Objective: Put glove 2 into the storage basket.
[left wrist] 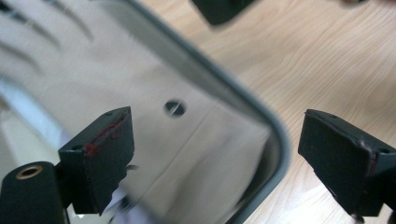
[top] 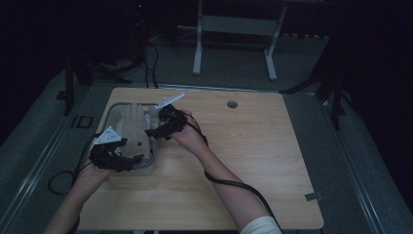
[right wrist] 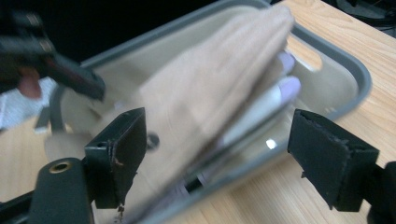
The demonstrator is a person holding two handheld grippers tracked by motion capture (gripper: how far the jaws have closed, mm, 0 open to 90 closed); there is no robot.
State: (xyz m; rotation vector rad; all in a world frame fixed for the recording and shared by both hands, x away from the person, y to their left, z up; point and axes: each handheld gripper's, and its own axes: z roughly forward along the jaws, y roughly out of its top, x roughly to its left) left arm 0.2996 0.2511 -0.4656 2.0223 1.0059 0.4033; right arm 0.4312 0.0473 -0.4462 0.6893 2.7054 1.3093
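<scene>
While the room stays dim around it, we see on the wooden worktop (top: 243, 161) a clear container (top: 152, 157) with a grey rim, sitting at the left part of the surface. Inside it lies a beige folded garment (top: 132, 127), filling most of the container; a small round button or eyelet (left wrist: 174, 108) shows on the cloth in the left gripper view.

Left tool (top: 130, 163) sits at the container's near edge. In the left gripper view its jaws are spread wide, straddling the grey rim (left wrist: 275, 140), one jaw over the garment (left wrist: 154, 154), the other over bare wood (left wrist: 327, 56); pads press on nothing.

Right tool (top: 152, 131) hovers over the container's right side, next to the garment. In the right gripper view its jaws stand spread too, nothing clamped between them; beyond them we see the garment (right wrist: 219, 79) bunched up and blurred inside the container (right wrist: 357, 74), with pale lilac layers (right wrist: 285, 86) at its folded edge. Whether either jaw brushes the cloth, we cannot tell.
</scene>
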